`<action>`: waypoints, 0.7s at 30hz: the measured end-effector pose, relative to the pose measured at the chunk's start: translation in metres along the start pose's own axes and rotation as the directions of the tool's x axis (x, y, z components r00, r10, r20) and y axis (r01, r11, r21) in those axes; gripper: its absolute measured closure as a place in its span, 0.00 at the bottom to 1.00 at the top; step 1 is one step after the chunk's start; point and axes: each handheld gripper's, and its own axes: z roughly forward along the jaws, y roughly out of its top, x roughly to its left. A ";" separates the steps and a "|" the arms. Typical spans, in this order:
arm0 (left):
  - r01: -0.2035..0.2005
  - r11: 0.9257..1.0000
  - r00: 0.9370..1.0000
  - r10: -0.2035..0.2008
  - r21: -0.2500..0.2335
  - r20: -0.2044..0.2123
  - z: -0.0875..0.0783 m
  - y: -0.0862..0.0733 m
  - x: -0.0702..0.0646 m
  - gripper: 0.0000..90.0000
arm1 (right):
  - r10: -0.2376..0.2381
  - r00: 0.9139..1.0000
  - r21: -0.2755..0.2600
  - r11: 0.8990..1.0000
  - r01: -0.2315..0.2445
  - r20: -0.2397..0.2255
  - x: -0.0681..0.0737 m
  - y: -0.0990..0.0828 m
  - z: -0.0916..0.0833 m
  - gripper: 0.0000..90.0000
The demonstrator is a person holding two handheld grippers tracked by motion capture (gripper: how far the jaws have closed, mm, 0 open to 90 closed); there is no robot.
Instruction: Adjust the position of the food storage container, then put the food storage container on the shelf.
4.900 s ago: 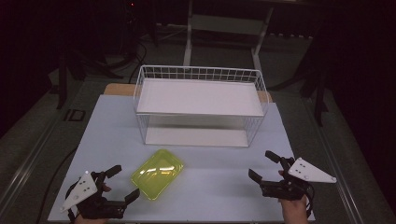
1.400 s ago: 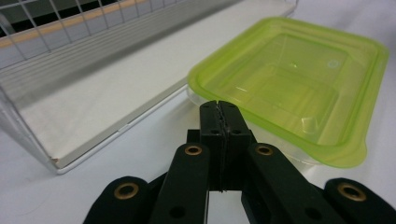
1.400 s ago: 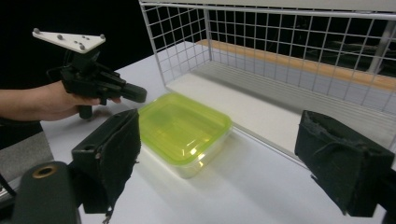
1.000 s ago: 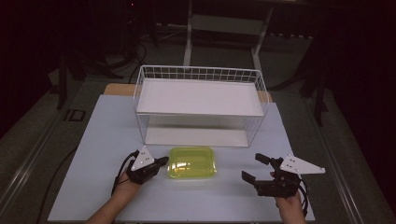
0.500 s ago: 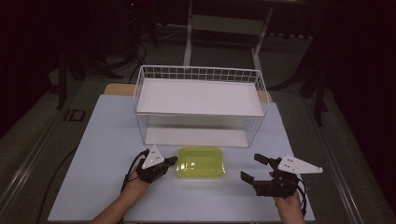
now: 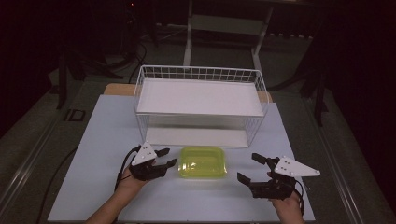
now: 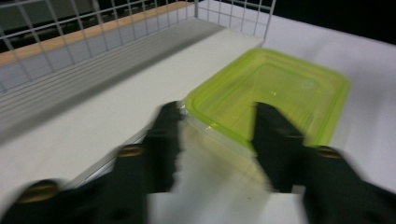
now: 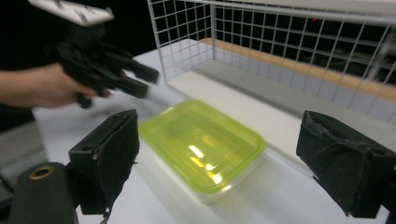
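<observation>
Container [image 6: 203, 162] lies just before rack [image 6: 200, 105], tongs [image 6: 168, 157] apart beside it.

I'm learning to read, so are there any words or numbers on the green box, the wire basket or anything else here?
No words or numbers can be read anywhere.
Yellow-green lidded container: only a small round embossed mark on the lid, too blurred to read.
White wire basket: no label.
Grey three-cornered plate on the right tongs: blank.
</observation>
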 end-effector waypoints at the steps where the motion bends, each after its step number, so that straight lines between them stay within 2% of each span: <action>1: 0.043 0.999 0.999 -0.043 0.002 0.012 -0.006 0.005 -0.001 0.43 | -0.012 1.000 0.006 1.000 0.012 0.005 0.001 0.001 0.001 0.14; 2: 0.043 0.999 0.999 -0.043 0.002 0.012 -0.006 0.005 -0.001 0.21 | -0.012 1.000 0.006 1.000 0.012 0.005 0.001 0.001 0.001 0.14; 3: 0.058 0.998 0.998 -0.058 -0.003 0.011 -0.009 0.007 -0.002 0.21 | -0.036 0.999 0.020 0.999 0.036 0.030 0.003 0.003 0.003 0.14; 5: 0.076 0.997 0.996 -0.076 -0.008 0.040 -0.015 0.012 -0.004 0.07 | -0.026 0.999 0.013 1.000 0.026 0.034 0.002 0.005 0.004 0.14; 6: 0.078 0.997 0.996 -0.078 -0.006 0.041 -0.018 0.015 -0.005 0.03 | -0.023 0.999 0.010 1.000 0.023 0.044 0.002 0.007 0.004 0.14; 7: 0.094 0.996 0.994 -0.093 -0.012 0.060 -0.020 0.019 -0.006 0.02 | -0.028 0.998 0.001 1.000 0.028 0.054 0.001 0.008 0.004 0.14; 8: 0.094 0.996 0.994 -0.093 -0.012 0.060 -0.020 0.019 -0.006 0.02 | -0.038 0.997 -0.004 0.999 0.038 0.063 0.000 0.009 0.004 0.14; 9: 0.101 0.995 0.990 -0.099 -0.024 0.098 -0.023 0.024 -0.007 0.03 | -0.044 0.995 -0.010 0.999 0.045 0.094 0.000 0.010 0.005 0.14; 10: 0.083 0.996 0.992 -0.079 -0.041 0.102 -0.024 0.026 -0.010 0.03 | -0.049 0.993 -0.016 0.999 0.051 0.112 -0.001 0.011 0.005 0.14; 12: 0.054 0.998 0.993 -0.051 -0.027 0.102 -0.023 0.030 -0.012 0.03 | -0.066 0.989 -0.031 0.997 0.071 0.135 -0.001 0.013 0.006 0.14; 14: 0.054 0.998 0.993 -0.051 -0.027 0.102 -0.023 0.030 -0.012 0.03 | -0.080 0.986 -0.034 0.996 0.086 0.149 -0.001 0.013 0.007 0.14; 15: 0.044 0.999 0.994 -0.042 -0.022 0.103 -0.018 0.033 -0.014 0.03 | -0.091 0.990 0.007 0.996 0.091 0.106 -0.001 0.015 0.012 0.16; 16: 0.044 0.999 0.994 -0.043 -0.013 0.103 -0.017 0.034 -0.014 0.03 | -0.092 0.990 0.013 0.996 0.091 0.105 0.000 0.015 0.015 0.20; 19: 0.057 0.998 0.993 -0.056 -0.007 0.101 -0.013 0.035 -0.015 0.03 | -0.093 0.993 0.020 0.996 0.092 0.079 0.000 0.013 0.021 0.20; 20: 0.046 0.999 0.994 -0.046 -0.002 0.095 -0.009 0.036 -0.015 0.03 | -0.059 0.997 0.036 0.998 0.058 0.048 -0.001 0.009 0.027 0.21; 21: 0.046 0.999 0.994 -0.046 -0.002 0.095 -0.009 0.036 -0.015 0.03 | -0.044 0.998 0.074 0.996 0.041 0.044 -0.002 0.008 0.032 0.21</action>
